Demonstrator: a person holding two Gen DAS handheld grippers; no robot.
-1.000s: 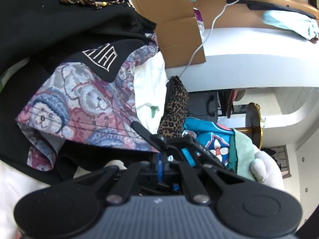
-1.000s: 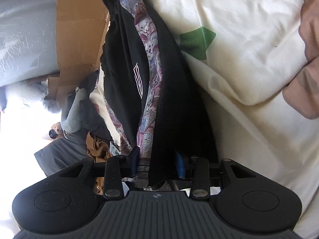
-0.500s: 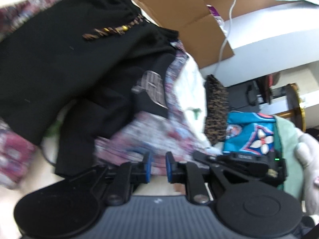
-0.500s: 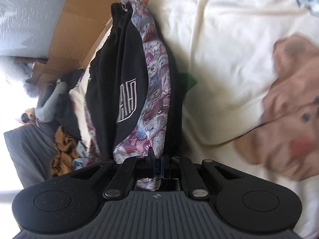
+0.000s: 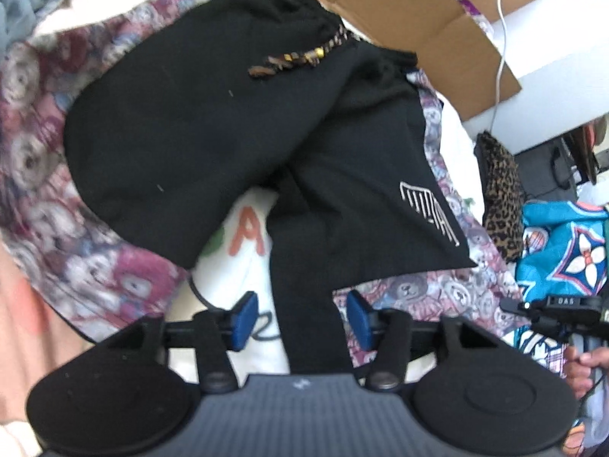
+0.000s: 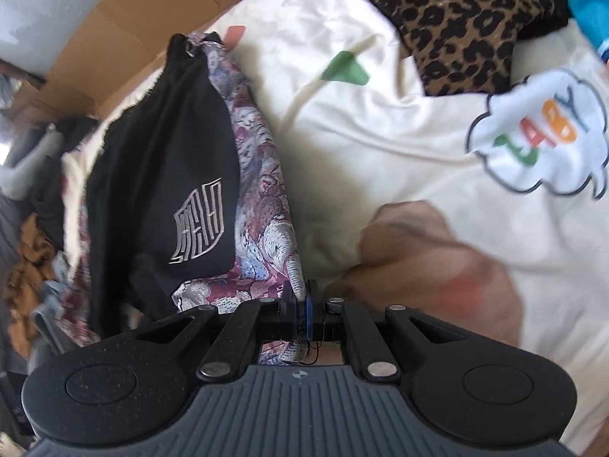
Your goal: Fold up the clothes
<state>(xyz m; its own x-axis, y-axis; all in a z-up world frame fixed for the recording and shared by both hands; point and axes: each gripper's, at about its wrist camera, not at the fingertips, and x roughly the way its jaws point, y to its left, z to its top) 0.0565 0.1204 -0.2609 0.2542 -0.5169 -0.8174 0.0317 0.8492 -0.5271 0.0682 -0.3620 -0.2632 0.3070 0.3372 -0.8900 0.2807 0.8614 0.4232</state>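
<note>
A black garment (image 5: 190, 133) with a bear-print lining (image 5: 45, 152) and a beaded drawstring (image 5: 297, 57) lies spread on a cream sheet (image 5: 243, 266). My left gripper (image 5: 300, 320) is open, its blue pads (image 5: 243, 320) wide apart on either side of a narrow black strip of the garment (image 5: 308, 323), not pinching it. In the right wrist view, my right gripper (image 6: 300, 304) is shut on the lower edge of the bear-print fabric (image 6: 262, 198). The black panel with a white logo (image 6: 198, 224) lies just left of that edge.
A cardboard box (image 5: 418, 11) stands behind the garment, with a white cable (image 5: 500, 49) beside it. A leopard-print cloth (image 6: 456, 19) and a blue patterned cloth (image 5: 563, 247) lie to the right. A hand (image 5: 582, 361) shows at the right edge. More clothes are piled at the left (image 6: 30, 266).
My left gripper has opened and let go of the fabric. The garment now lies spread flatter. My right gripper, open around the garment a second ago, has shut on the bear-print edge.
</note>
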